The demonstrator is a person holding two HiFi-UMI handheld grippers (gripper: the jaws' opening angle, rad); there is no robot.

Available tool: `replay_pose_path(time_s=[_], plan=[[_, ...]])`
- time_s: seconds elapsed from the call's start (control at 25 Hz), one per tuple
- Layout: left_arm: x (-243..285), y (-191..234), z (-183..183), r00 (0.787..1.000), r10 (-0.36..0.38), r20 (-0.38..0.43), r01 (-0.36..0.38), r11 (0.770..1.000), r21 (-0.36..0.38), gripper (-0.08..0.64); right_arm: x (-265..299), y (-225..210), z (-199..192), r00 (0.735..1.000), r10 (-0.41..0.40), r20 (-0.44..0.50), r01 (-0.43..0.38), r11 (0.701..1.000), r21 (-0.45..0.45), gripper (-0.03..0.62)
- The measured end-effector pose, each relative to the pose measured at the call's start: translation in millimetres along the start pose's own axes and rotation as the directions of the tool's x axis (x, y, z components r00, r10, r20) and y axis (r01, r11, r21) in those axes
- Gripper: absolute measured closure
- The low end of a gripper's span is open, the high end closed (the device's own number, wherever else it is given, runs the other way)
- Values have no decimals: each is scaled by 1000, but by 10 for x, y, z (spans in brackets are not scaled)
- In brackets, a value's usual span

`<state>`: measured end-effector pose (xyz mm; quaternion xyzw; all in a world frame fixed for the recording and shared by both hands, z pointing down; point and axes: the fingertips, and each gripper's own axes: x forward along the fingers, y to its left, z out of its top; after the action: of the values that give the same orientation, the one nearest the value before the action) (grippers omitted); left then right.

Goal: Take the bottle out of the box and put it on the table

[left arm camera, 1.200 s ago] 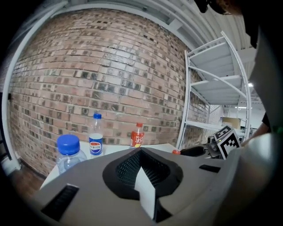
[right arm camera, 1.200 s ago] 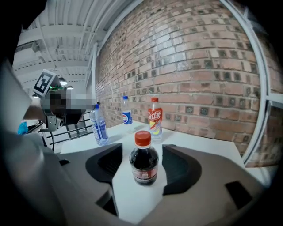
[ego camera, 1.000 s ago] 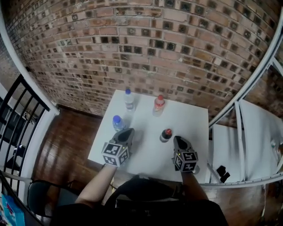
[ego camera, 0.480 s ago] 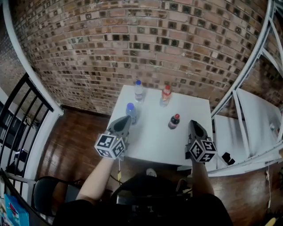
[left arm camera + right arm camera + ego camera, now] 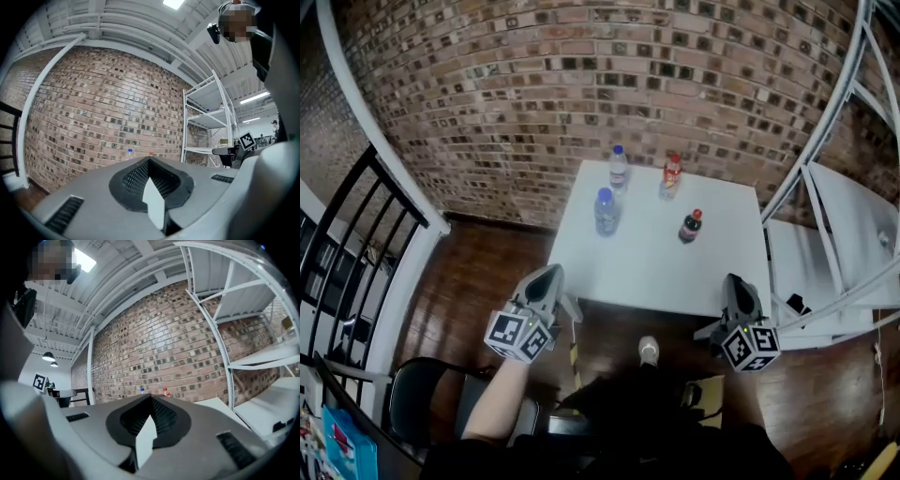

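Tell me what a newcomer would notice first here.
Four bottles stand on a white table against a brick wall. Nearer the camera, the left hand-held gripper and right hand-held gripper hang shut and empty by the table's near corners.

- The surface [image 5: 656, 272] is standing just before the brick wall [image 5: 581, 84], which is running along the far side.
- Four bottles are standing on the surface's far half. The far-left bottle [image 5: 619, 167] and the far-right bottle [image 5: 671, 173] are sitting side by side near the far edge.
- The near-left bottle [image 5: 605, 211] is standing just nearer than the far-left bottle.
- The near-right bottle [image 5: 690, 226] is standing nearer than the far-right bottle and slightly to its right.
- The shelving rack [image 5: 825, 234] is standing right of the surface, and the railing [image 5: 356, 244] well off to the left.
- The left claw [image 5: 546, 277] is hovering by the surface's near-left corner, and the right claw [image 5: 737, 286] by its near-right corner.
- A chair [image 5: 412, 403] is sitting at the near left.
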<state>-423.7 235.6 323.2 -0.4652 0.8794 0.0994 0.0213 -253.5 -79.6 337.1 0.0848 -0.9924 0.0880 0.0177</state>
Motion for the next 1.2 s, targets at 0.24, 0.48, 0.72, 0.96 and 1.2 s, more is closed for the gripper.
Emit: replay_pose_path(time_s=[0.24, 0.48, 0.72, 0.96, 1.2], plan=[[-437, -68, 98, 1000, -27, 3, 27, 999, 20, 557, -502, 249, -86, 999, -40, 33, 38, 997, 64, 592], [-718, -223, 152, 1000, -15, 20, 14, 1000, 26, 557, -886, 530, -104, 998, -24, 56, 19, 995, 97, 592], [-687, -367, 125, 999, -7, 36, 8, 1000, -15, 557, -973, 514, -93, 999, -28, 45, 26, 999, 41, 592], [-691, -405, 85, 999, -39, 20, 40, 999, -20, 557, -1042, 455, -5, 997, -44, 56, 42, 999, 30, 592], [-806, -304, 50, 999, -23, 37, 22, 999, 37, 557, -1111, 351, -70, 997, -67, 38, 67, 998, 9, 592]])
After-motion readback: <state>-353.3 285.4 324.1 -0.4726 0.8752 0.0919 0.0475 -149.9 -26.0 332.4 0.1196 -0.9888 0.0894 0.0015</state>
